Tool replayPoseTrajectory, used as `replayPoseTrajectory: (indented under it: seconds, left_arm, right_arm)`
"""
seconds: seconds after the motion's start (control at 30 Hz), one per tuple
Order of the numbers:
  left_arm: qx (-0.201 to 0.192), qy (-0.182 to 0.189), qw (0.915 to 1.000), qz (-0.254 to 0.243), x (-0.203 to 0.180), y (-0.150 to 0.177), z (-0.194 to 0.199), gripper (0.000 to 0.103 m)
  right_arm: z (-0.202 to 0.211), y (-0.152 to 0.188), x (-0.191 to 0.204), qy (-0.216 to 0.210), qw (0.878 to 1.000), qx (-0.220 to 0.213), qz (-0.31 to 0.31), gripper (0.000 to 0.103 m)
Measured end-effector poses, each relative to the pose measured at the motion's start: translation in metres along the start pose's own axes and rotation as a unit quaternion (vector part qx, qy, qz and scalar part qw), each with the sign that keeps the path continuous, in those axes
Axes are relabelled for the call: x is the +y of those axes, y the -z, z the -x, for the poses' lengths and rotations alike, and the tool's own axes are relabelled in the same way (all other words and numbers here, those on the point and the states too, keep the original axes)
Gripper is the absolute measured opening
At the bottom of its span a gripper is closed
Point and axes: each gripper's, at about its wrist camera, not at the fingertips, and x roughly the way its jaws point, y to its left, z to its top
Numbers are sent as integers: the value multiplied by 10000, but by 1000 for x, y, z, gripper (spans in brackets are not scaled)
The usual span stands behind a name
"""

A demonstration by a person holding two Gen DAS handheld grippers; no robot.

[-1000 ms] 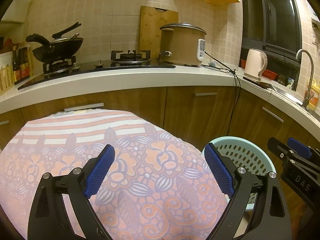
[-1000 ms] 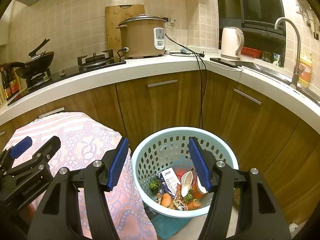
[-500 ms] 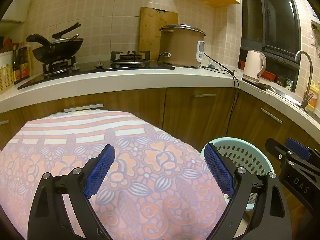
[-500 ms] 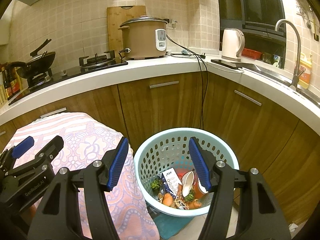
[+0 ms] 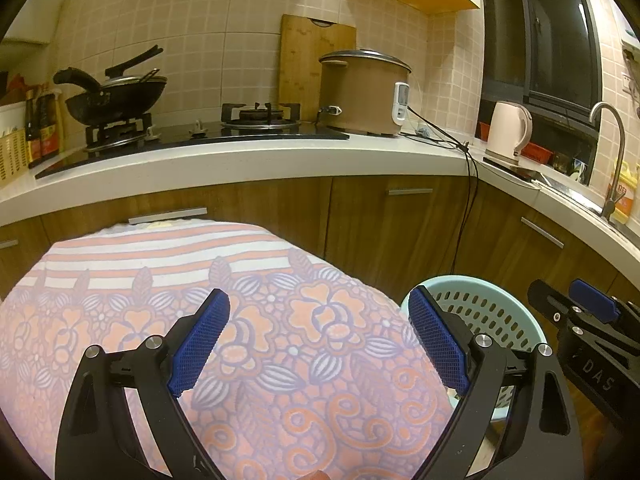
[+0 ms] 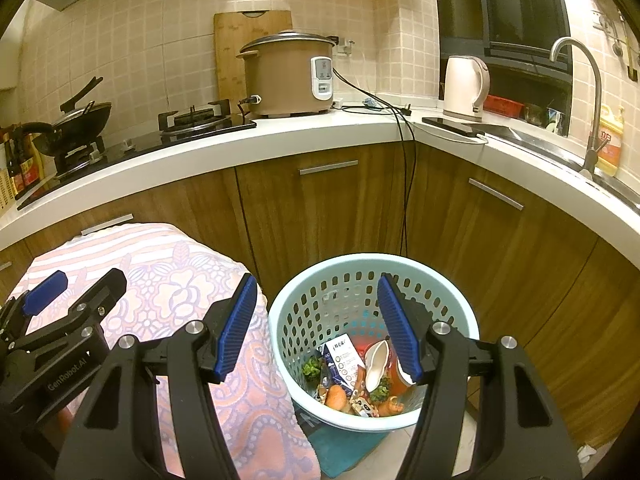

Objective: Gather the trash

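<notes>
A pale blue perforated basket [image 6: 296,312] stands on the floor by the cabinets. Trash [image 6: 356,376] lies in its bottom: a small carton, a white shell-like piece, orange and green food scraps. My right gripper [image 6: 316,320] hovers above the basket's near rim, open, with nothing between its blue pads. My left gripper [image 5: 320,340] is open and empty over a table under a pink floral cloth [image 5: 160,280]. The basket's rim [image 5: 480,284] also shows in the left wrist view, to the right of the table, with the right gripper [image 5: 576,304] beside it.
Wooden cabinets [image 6: 328,208] under a white counter [image 6: 240,148] curve round behind the basket. On the counter stand a rice cooker [image 6: 288,76], a kettle [image 6: 464,84], a wok on the hob [image 6: 76,124] and a tap [image 6: 592,92]. Black cables [image 6: 404,184] hang down the cabinet front.
</notes>
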Motion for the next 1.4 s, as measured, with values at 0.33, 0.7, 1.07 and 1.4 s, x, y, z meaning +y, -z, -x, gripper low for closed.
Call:
replayPoseTrajectory:
  seconds: [0.33,0.7,1.07,1.4]
  left_arm:
    - [-9,39,10000,-86,-5,-1,3,88]
    - [26,125,9999,-91,-6,0,2,88]
    - [20,100,9999,-72,-6,1,2,88]
    - [22,103,9999,-78,-6,1,1,88]
  right_arm:
    - [-3,1,1,-93,9999,70,-40,59]
    - [-3,4,-1,-98,9999,85,-67,59]
    - [-3,4,-2,-83,9999,73,-74,59]
    - [-4,5,-2,-84,9999,83,-86,59]
